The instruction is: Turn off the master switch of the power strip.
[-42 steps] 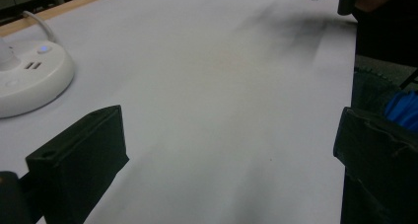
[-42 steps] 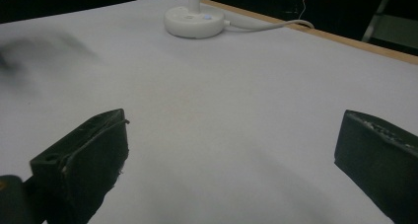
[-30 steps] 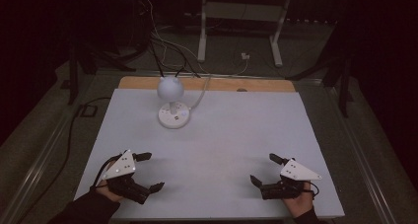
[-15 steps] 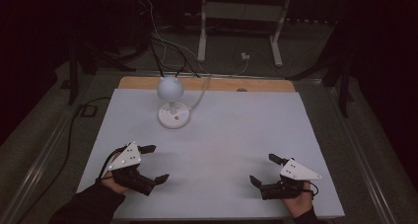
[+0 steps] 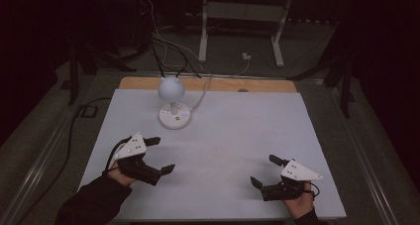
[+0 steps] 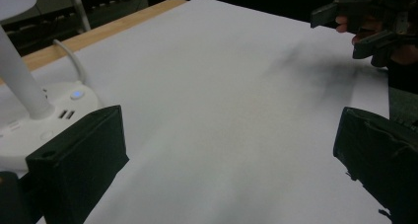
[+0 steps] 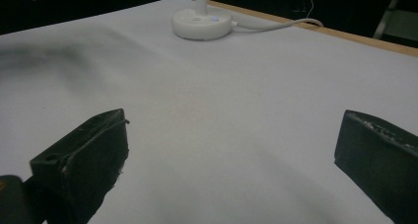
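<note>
A small white desk lamp (image 5: 171,89) with a round globe head stands on its disc base (image 5: 174,117) at the back left of the white table top (image 5: 237,131). My left gripper (image 5: 161,155) hovers at the front left, jaws wide apart and empty, facing the right side. In the left gripper view the left gripper (image 6: 226,160) has the lamp base (image 6: 34,130) just beyond its left jaw. My right gripper (image 5: 265,170) rests at the front right, open and empty. Its own view has the right gripper (image 7: 231,155) facing the lamp base (image 7: 202,22) far off.
A white cable (image 5: 200,98) runs from the lamp base over the wooden back edge (image 5: 223,84). Dark cables and a white stand (image 5: 237,31) are on the floor behind the table. The right hand's gripper (image 6: 367,21) appears far off in the left gripper view.
My left gripper has moved forward and a little to the right, closer to the lamp, still open. The right gripper has stayed put.
</note>
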`<action>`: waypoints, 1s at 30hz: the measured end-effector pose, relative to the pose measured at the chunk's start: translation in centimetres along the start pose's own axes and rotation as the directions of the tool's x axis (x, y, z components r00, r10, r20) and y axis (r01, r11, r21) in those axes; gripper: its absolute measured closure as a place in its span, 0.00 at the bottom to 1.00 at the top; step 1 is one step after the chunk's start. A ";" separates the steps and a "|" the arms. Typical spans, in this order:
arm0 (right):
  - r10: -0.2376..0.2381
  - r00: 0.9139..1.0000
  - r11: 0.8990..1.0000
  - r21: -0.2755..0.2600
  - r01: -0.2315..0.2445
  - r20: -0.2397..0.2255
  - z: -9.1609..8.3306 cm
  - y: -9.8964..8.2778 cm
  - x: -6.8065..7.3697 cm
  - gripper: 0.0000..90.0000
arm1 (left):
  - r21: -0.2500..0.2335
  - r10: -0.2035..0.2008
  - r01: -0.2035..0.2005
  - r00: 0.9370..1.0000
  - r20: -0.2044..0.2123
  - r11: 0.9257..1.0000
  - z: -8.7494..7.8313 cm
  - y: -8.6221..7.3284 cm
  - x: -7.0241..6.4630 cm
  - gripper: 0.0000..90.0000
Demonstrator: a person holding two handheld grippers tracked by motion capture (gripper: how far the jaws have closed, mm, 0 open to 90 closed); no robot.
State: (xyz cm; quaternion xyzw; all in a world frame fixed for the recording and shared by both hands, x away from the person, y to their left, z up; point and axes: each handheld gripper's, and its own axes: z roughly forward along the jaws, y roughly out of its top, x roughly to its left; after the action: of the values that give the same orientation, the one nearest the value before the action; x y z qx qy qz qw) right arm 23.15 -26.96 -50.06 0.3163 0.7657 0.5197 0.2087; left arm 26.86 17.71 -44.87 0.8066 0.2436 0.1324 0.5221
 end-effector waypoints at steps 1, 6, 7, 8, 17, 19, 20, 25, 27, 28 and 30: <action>0.002 1.000 1.000 -0.002 -0.002 0.000 0.0 0.0 0.0 0.00 | -0.006 -0.007 0.007 1.000 0.008 1.000 0.1 0.1 0.0 0.00; 0.003 1.000 1.000 -0.005 -0.003 -0.001 0.0 0.0 0.0 0.00 | 0.005 -0.007 0.007 1.000 0.000 1.000 0.8 0.5 -0.1 0.00; 0.007 1.000 1.000 -0.004 -0.007 -0.001 0.0 0.0 0.0 0.00 | 0.005 -0.007 0.007 1.000 -0.004 1.000 0.9 0.5 -0.1 0.00; 0.008 1.000 1.000 -0.002 -0.008 -0.002 0.0 0.0 0.0 0.00 | 0.006 -0.010 0.010 1.000 -0.001 1.000 1.1 0.6 -0.1 0.00; 0.012 1.000 1.000 0.000 -0.012 -0.009 0.1 0.0 0.0 0.00 | 0.016 -0.029 0.030 0.997 -0.070 0.999 2.7 1.2 0.5 0.00; 0.015 1.000 1.000 -0.001 -0.015 -0.009 0.1 0.0 0.0 0.00 | 0.015 -0.037 0.038 0.997 -0.074 0.999 3.0 1.3 0.7 0.00; 0.017 1.000 1.000 -0.001 -0.017 -0.011 0.1 0.0 0.0 0.00 | 0.017 -0.042 0.043 0.997 -0.070 0.999 3.2 1.4 0.7 0.00; 0.023 1.000 1.000 -0.002 -0.023 -0.012 0.1 0.0 -0.1 0.00 | 0.022 -0.068 0.070 0.993 -0.092 0.997 4.1 1.4 1.1 0.00; 0.018 1.000 1.000 0.000 -0.018 -0.010 0.1 0.0 0.0 0.00 | 0.025 -0.071 0.074 0.992 -0.101 0.997 4.3 1.5 1.3 0.00; 0.018 1.000 1.000 -0.001 -0.018 -0.010 0.1 0.0 0.0 0.00 | 0.029 -0.068 0.072 0.992 -0.110 0.997 4.5 1.5 1.5 0.00; 0.022 1.000 1.000 0.000 -0.022 -0.012 0.2 0.0 0.0 0.00 | 0.022 -0.079 0.083 0.989 -0.126 0.996 4.8 1.5 1.8 0.00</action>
State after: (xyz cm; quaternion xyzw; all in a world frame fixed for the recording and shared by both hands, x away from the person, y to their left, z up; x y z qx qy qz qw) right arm 23.26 -26.90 -50.16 0.3214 0.7634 0.5240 0.1986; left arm 30.94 14.45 -45.60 0.7932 0.3102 0.1579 0.4998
